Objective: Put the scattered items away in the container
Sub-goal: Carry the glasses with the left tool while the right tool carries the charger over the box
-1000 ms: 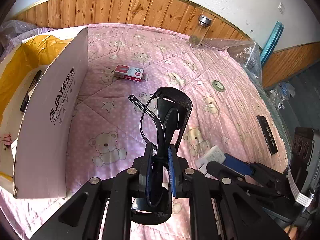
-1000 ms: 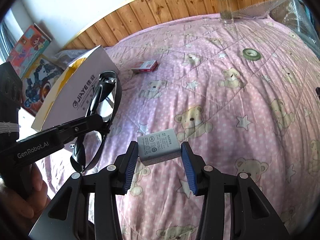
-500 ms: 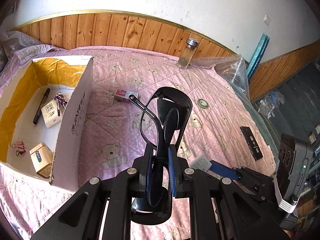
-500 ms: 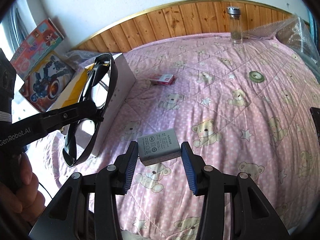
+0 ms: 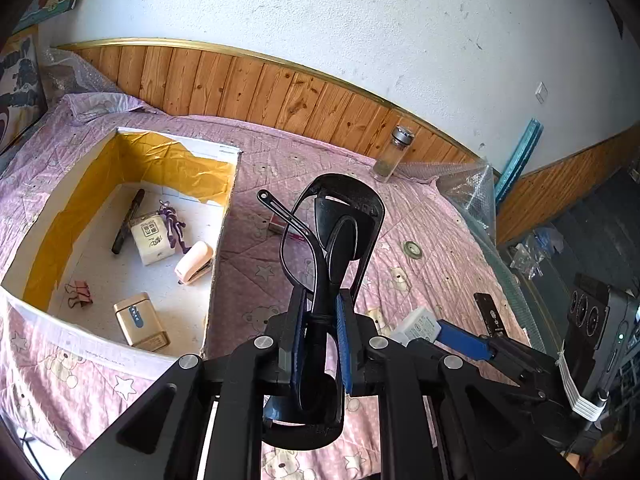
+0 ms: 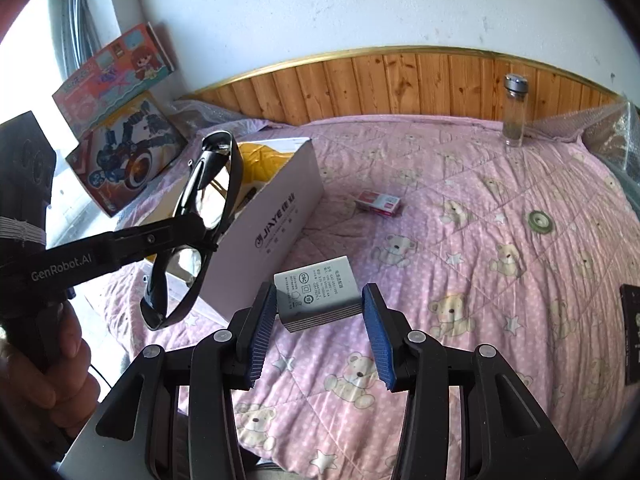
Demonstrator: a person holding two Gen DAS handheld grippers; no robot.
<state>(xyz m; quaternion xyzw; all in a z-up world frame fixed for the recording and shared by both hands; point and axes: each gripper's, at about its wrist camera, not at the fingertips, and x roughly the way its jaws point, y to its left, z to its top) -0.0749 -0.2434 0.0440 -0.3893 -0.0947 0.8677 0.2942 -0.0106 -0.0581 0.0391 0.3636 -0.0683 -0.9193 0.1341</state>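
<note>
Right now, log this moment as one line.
left tongs: shut on glasses | right tongs: shut on charger | box: partly filled | both items above bed

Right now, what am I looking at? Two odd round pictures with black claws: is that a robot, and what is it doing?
No robot arm: a person holds a two-fingered tool in each hand, and each tool carries a wide-angle camera looking along its fingers. One picture comes from the left tool, which is shut on a pair of black glasses. The other comes from the right tool, which grips a grey charger. Below lies a pink quilt with a white box already holding a marker, a stapler and small tins. Still lying loose on the quilt: a red packet, a tape roll, a black remote and a glass bottle. The job is to put the loose things in the box.
</note>
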